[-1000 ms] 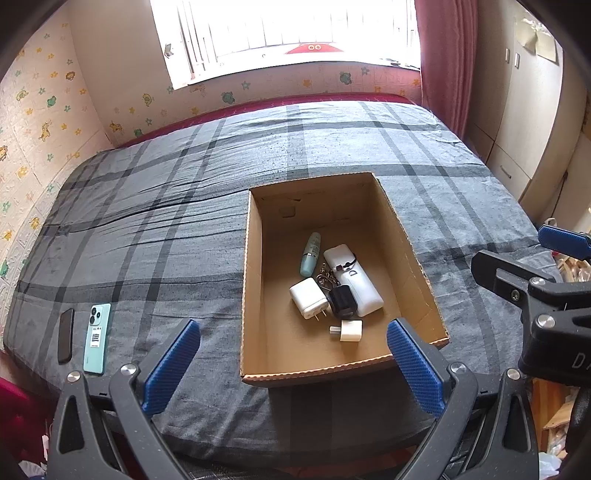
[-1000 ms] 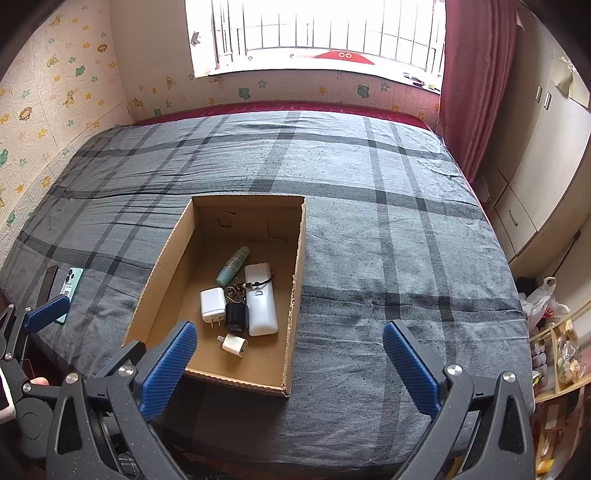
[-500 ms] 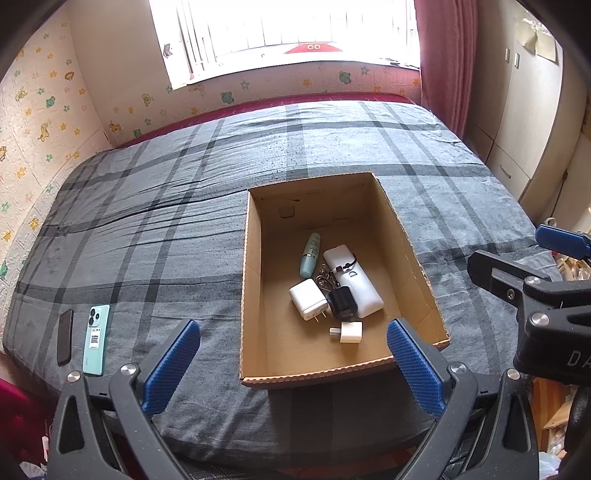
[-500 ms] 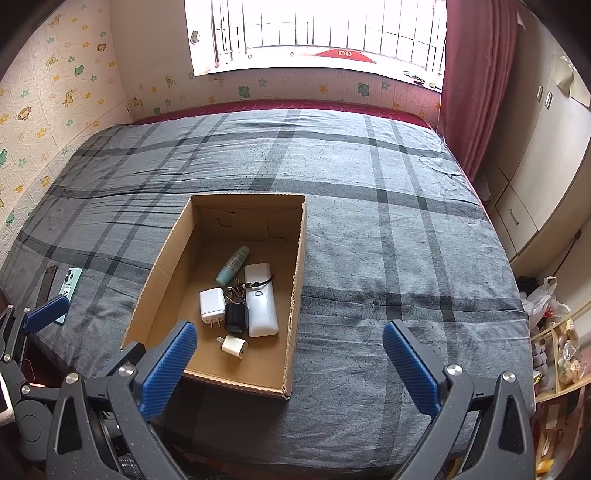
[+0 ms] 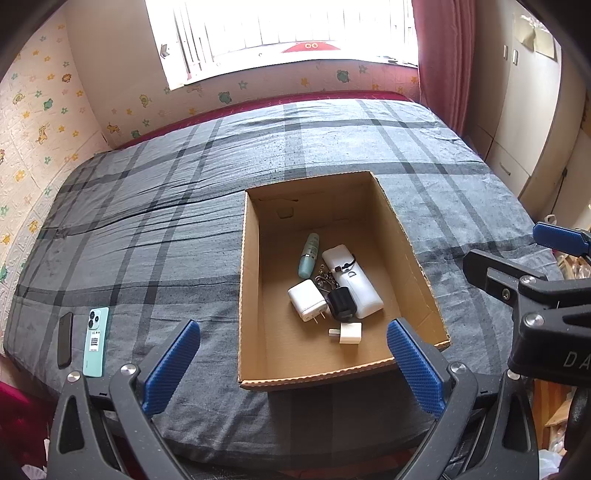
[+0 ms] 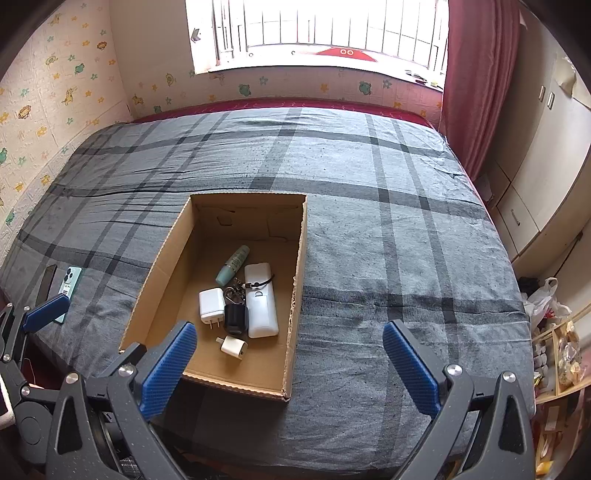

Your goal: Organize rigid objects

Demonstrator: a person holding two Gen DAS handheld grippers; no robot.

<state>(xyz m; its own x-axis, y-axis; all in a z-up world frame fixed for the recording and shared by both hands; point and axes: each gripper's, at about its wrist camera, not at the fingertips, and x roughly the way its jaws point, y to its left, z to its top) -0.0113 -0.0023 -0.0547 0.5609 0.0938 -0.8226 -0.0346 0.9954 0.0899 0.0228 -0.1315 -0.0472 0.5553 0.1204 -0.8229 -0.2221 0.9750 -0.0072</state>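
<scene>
An open cardboard box (image 5: pixel 255 280) (image 6: pixel 299 258) lies on the grey plaid bed. Inside lie a teal bottle (image 5: pixel 308 255) (image 6: pixel 232 265), a white power bank (image 5: pixel 352 282) (image 6: pixel 261 301), a bunch of keys (image 5: pixel 325 277), a white charger (image 5: pixel 306 300) (image 6: pixel 212 305), a black charger (image 5: pixel 341 303) (image 6: pixel 236 319) and a small white plug (image 5: pixel 349 332) (image 6: pixel 233 347). A teal phone (image 5: pixel 95 341) (image 6: pixel 68 282) and a black phone (image 5: pixel 65 339) (image 6: pixel 46 283) lie near the bed's left edge. My left gripper (image 5: pixel 291 365) and right gripper (image 6: pixel 290 363) hover open and empty over the bed's near edge.
Wallpapered walls close the left and far sides, with a bright window (image 6: pixel 317 33) behind. A red curtain (image 6: pixel 480 81) and white cabinets (image 6: pixel 539 155) stand on the right. Bags and a cluttered shelf (image 6: pixel 561 362) sit by the bed's right corner.
Both grippers stay open with almost no motion. The objects in the box and the phones have not moved.
</scene>
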